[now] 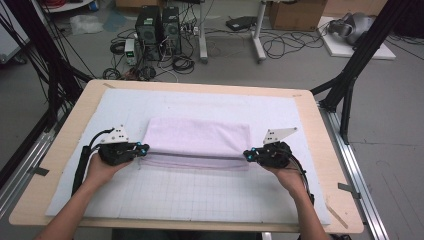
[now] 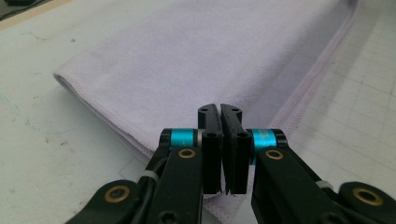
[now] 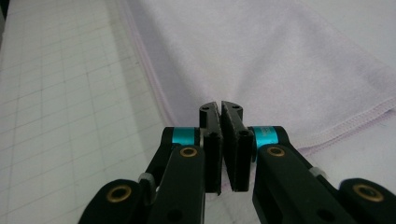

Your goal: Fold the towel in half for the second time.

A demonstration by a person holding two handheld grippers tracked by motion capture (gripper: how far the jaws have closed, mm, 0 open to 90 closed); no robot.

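Lilac towel [image 1: 197, 140]: I have my left gripper [image 1: 141, 150] and right gripper [image 1: 248, 155] clamped tight on its near corners.

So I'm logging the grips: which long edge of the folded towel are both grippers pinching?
The near long edge of the lilac towel, the stitched one toward the person; the far edge lies free.

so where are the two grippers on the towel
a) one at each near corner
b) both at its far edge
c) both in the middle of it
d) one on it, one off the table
a, the left gripper is shut on the towel at its near left corner and the right gripper at its near right corner.
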